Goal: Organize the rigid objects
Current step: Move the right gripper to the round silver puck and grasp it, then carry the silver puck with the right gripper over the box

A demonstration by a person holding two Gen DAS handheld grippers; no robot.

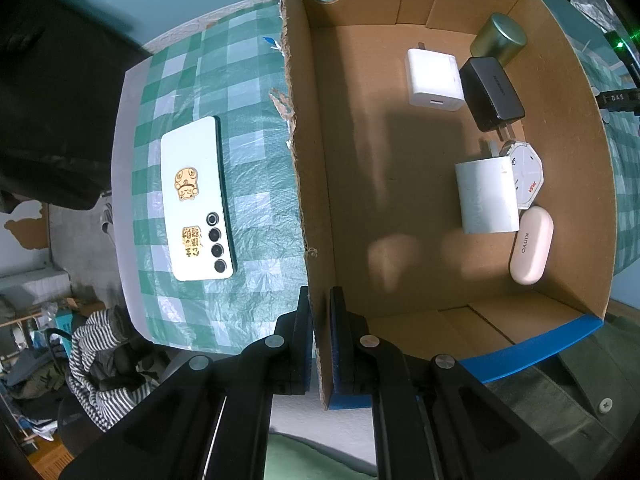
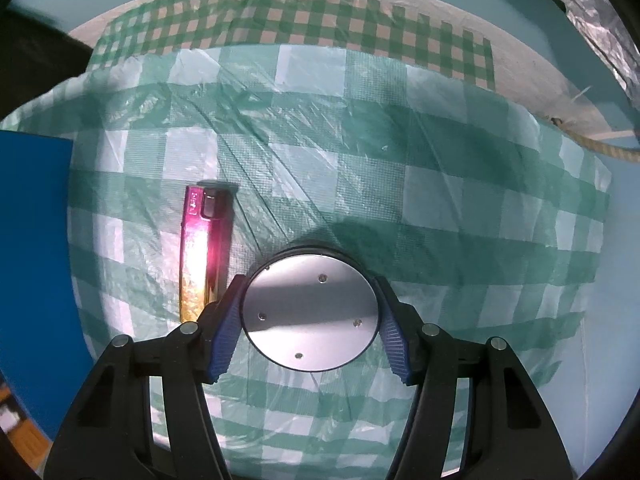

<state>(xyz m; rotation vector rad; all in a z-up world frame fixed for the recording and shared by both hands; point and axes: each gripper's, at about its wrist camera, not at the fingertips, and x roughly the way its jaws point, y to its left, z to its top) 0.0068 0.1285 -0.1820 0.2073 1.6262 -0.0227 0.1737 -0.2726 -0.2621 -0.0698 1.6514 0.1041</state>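
Observation:
My left gripper (image 1: 320,292) points down and is shut on the left wall of an open cardboard box (image 1: 308,160). Inside the box lie a white charger (image 1: 434,80), a black charger (image 1: 490,92), a gold tin (image 1: 500,38), a white adapter (image 1: 486,196), a round white case (image 1: 526,176) and a pink earbud case (image 1: 532,244). A white phone (image 1: 196,200) lies face down on the checked cloth, left of the box. My right gripper (image 2: 309,280) straddles a flat silver disc (image 2: 310,316), both blue pads against its rim. A slim magenta-and-gold lighter (image 2: 202,248) lies just left of it.
The green-and-white checked plastic cloth (image 2: 360,160) covers the table. The box's blue outer side (image 2: 36,260) stands at the left of the right wrist view. A rope (image 2: 592,146) and foil (image 2: 580,8) lie at the far right. Striped clothing (image 1: 96,360) lies below the table edge.

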